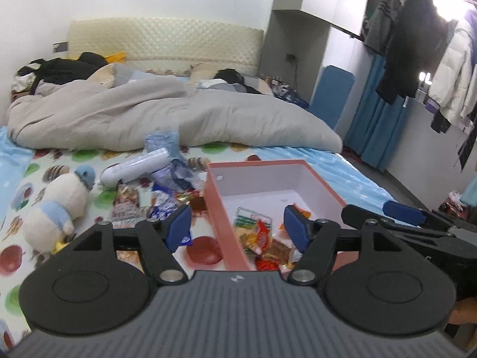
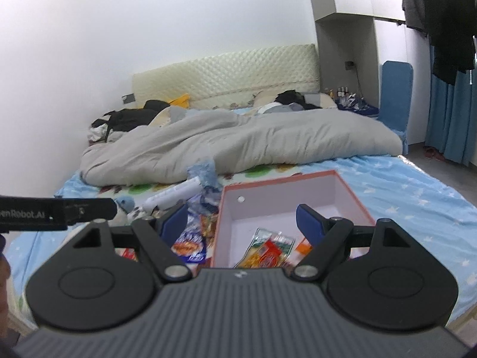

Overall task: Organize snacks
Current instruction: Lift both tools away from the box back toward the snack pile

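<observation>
Left wrist view: the left gripper (image 1: pixel 237 228) is seen with its jaws spread wide and nothing between them; no earlier picture is given. The near left wall of the pink box (image 1: pixel 224 223) lies between the two blue pads. The near end of the box is hidden behind the gripper body, so its front wall cannot be seen. Inside the box, snack packets (image 1: pixel 259 237) are piled at the near end and partly covered by the right pad; their print is too blurred to read. Left of the box, loose snacks (image 1: pixel 162 200) are scattered on the fruit-patterned sheet (image 1: pixel 26 191), with a white tube (image 1: pixel 135 167) behind them and a plush toy (image 1: pixel 56 208) further left. Right of the box, the right gripper (image 1: pixel 402 211) is cut off by the picture edge. Behind the box, a grey duvet (image 1: pixel 167 116) covers the rest of the bed. Bare sheet is left open between the box and the right edge of the bed.

Right wrist view: the right gripper (image 2: pixel 241 225) is also released, its jaws wide apart and empty, hanging over the near left part of the box (image 2: pixel 351 197). The near rim of the box is hidden by the gripper. A few packets (image 2: pixel 268 252) are seen on the box floor, and its far half is bare. Left of the box, a blue and orange packet (image 2: pixel 190 246) lies just beside the wall, half covered by the left pad. The other gripper's black arm (image 2: pixel 56 213) enters from the left edge.
</observation>
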